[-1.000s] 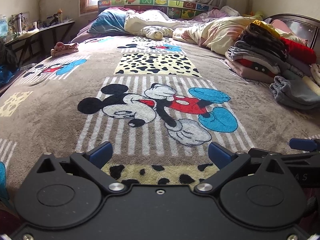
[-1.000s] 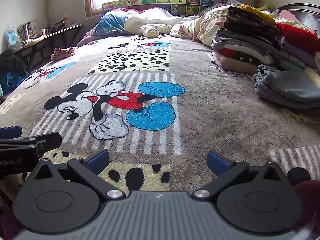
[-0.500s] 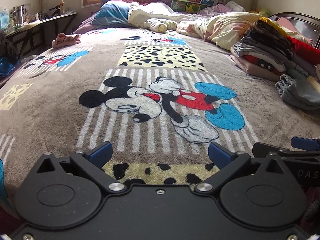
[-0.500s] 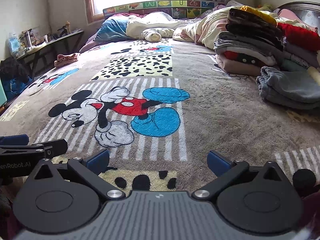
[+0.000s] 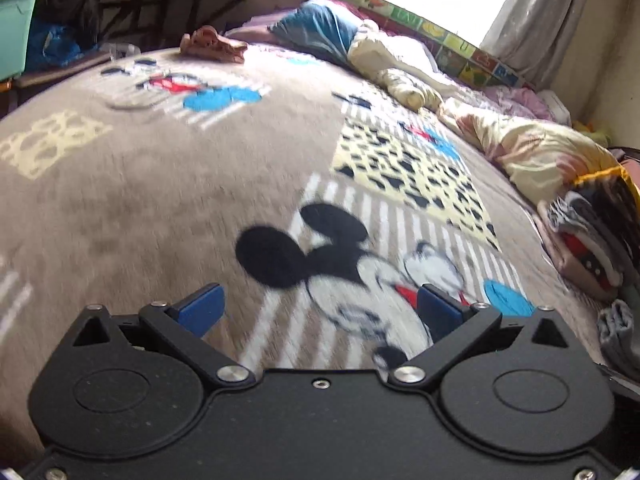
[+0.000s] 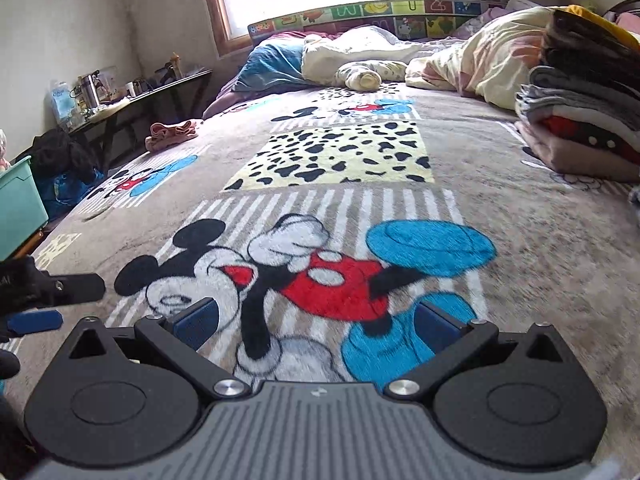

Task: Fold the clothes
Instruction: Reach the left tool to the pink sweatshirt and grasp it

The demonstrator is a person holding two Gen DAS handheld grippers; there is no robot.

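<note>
A stack of folded clothes (image 6: 588, 112) rises at the bed's right side, seen also as the stack (image 5: 592, 240) in the blurred left wrist view. A small pink garment (image 6: 172, 133) lies crumpled at the bed's far left edge, the same pink garment (image 5: 212, 45) showing up top in the left wrist view. My left gripper (image 5: 320, 312) hovers open over the cartoon-mouse blanket (image 5: 160, 184), holding nothing. My right gripper (image 6: 316, 322) is open and empty above the blanket (image 6: 540, 248). The left gripper's fingers (image 6: 36, 322) show at the right wrist view's left edge.
A grey garment (image 5: 618, 336) lies near the stack. Pillows and a cream duvet (image 6: 472, 60) sit at the bed's head. A dark side table (image 6: 136, 100) with bottles and a green bin (image 6: 18, 204) stand left of the bed.
The left gripper has swung left and tilted, so its view now faces the bed's left side and is blurred. The right gripper has moved forward over the blanket. Both stay open.
</note>
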